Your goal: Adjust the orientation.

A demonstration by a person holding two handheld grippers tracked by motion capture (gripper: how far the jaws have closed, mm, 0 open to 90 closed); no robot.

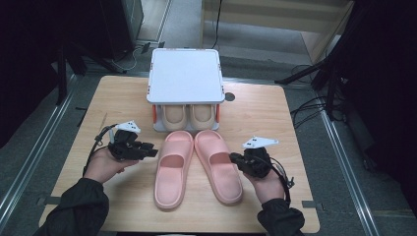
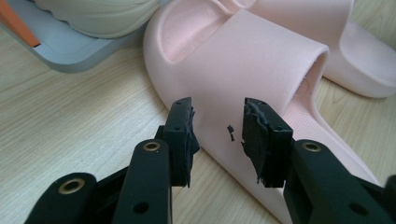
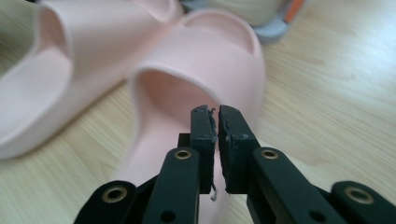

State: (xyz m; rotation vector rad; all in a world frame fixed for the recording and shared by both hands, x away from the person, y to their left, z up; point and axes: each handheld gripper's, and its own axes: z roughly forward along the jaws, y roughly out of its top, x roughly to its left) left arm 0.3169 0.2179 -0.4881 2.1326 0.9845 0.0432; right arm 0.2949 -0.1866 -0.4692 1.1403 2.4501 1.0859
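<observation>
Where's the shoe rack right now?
In the high view the shoe rack stands at the table's far middle edge, a beige pair on its lower shelf, just behind the toes of the pink slippers.

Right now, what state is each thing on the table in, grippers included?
Left pink slipper: flat on the table, upright, not gripped.
Right pink slipper: flat on the table, beside the other, not gripped.
Beige slippers: stowed side by side on the rack's lower shelf.
Shoe rack: standing, top shelf bare.
Left gripper: jaws apart, beside the left slipper's strap.
Right gripper: jaws nearly together, nothing between them.
</observation>
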